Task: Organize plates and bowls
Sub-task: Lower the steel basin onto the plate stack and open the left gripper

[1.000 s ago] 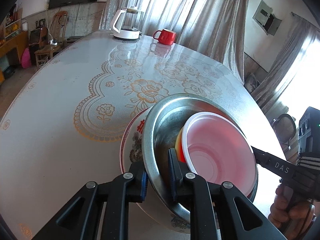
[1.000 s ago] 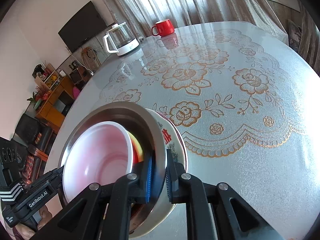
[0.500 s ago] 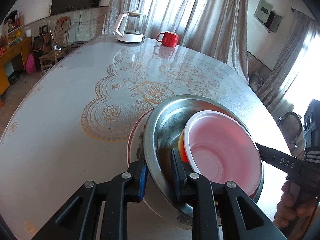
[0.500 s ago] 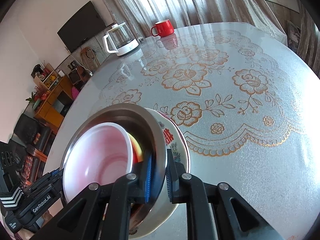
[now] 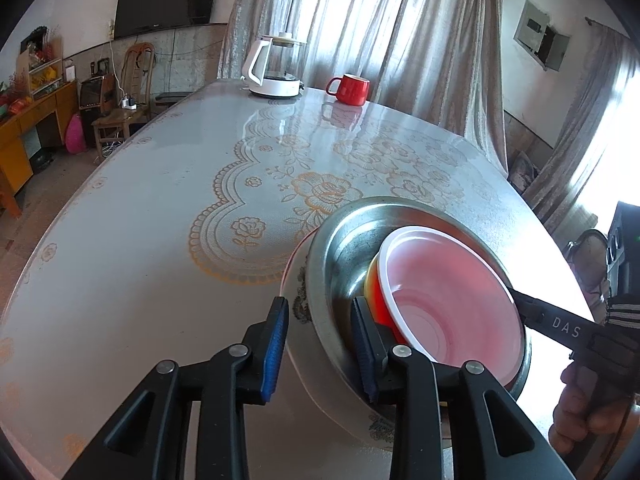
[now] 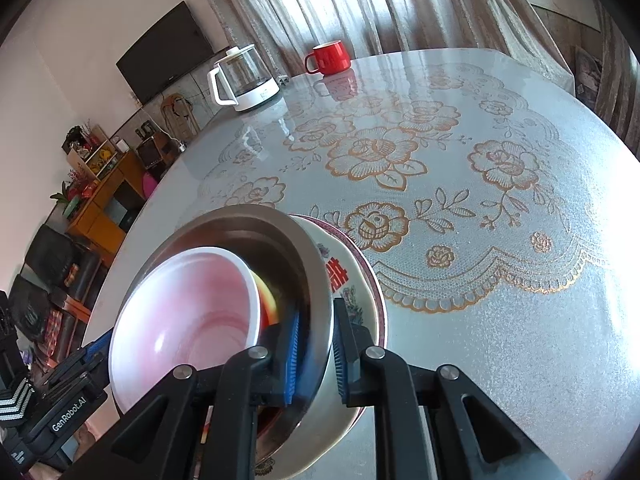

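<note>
A steel bowl (image 5: 344, 240) sits tilted in a flower-patterned ceramic dish (image 5: 296, 292) on the table. Inside it lies a white bowl with a pink inside (image 5: 444, 300) on an orange-yellow one (image 5: 374, 288). My left gripper (image 5: 320, 344) straddles the steel bowl's near rim with its jaws opening; the outer pad stands clear of the rim. On the opposite side my right gripper (image 6: 316, 360) is shut on the steel bowl (image 6: 256, 228), one pad inside and one outside, above the dish (image 6: 352, 280). The white bowl (image 6: 192, 316) fills the left of that view.
A white-based glass kettle (image 5: 276, 68) and a red mug (image 5: 350, 88) stand at the table's far end, also as kettle (image 6: 242, 80) and mug (image 6: 328, 58). The lace-patterned tabletop (image 6: 480, 240) spreads beyond the stack. A person's hand (image 5: 588, 400) grips the right tool.
My left gripper's jaws have spread apart and its outer pad has come off the steel bowl's rim. The right gripper keeps its grip and has not moved.
</note>
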